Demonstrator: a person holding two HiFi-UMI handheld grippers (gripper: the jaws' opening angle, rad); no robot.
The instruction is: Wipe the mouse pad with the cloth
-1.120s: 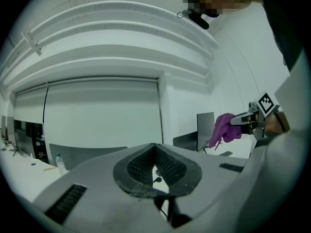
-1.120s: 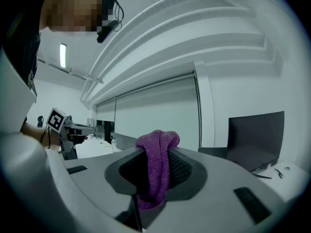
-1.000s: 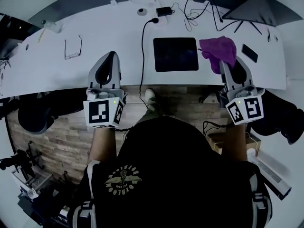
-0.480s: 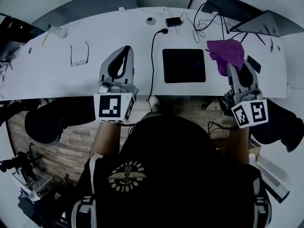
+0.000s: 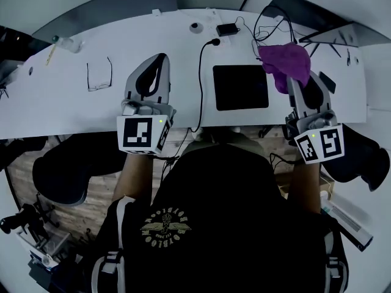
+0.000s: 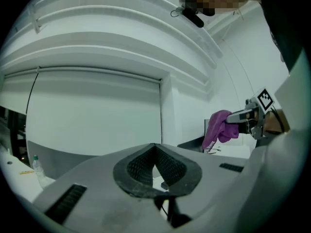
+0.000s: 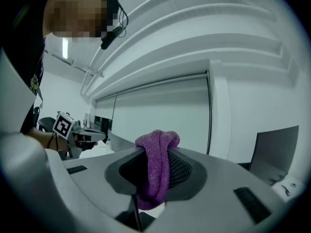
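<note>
Since the last frame the purple cloth (image 5: 284, 63) has slid a touch closer to the mouse pad (image 5: 240, 90) and now hangs over the pad's far right corner. The right gripper (image 5: 291, 83) has its jaws clenched on it. The left gripper (image 5: 160, 61) is left of the pad over the white counter (image 5: 61, 102), jaws pressed together on nothing. A black cable (image 5: 200, 84) runs between it and the pad.

Head view looks steeply down on the desk (image 5: 67, 102); left gripper view, angled up, catches the right gripper (image 6: 232, 117).

Office, long white desk (image 5: 61, 96), monitor (image 5: 116, 6), cables (image 5: 200, 78)
</note>
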